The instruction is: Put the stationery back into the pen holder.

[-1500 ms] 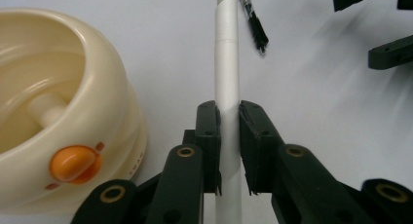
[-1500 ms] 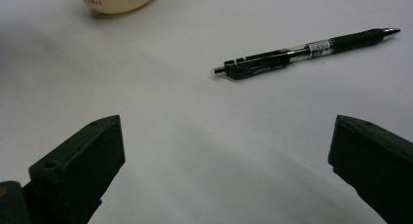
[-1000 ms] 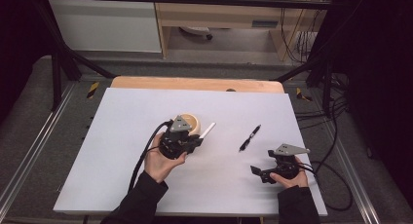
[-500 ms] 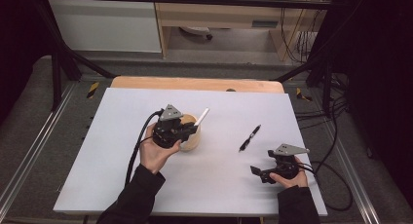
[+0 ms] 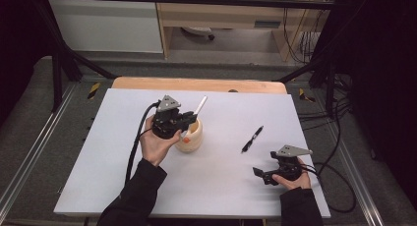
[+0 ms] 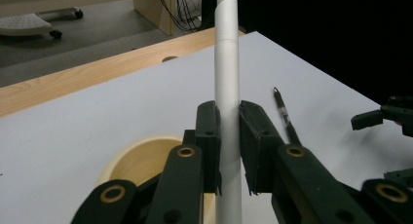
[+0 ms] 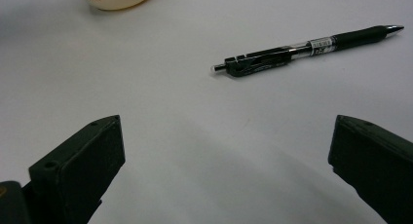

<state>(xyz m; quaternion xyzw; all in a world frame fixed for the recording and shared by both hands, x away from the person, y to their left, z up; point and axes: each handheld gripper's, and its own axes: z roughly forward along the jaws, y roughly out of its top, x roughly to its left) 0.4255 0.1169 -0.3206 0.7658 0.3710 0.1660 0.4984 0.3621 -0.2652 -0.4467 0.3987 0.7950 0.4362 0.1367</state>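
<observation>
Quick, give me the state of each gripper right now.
Left gripper: closed on the white pen, held over the cream cup.
Right gripper: open, holding nothing, low over the table short of the black pen.

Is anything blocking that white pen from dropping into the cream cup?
Nothing visible does. The left gripper clamps the white pen right above the cream cup, whose open mouth looks empty in the left gripper view.

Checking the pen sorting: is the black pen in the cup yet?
Out. The black pen lies flat on the table, apart from the cup.
</observation>
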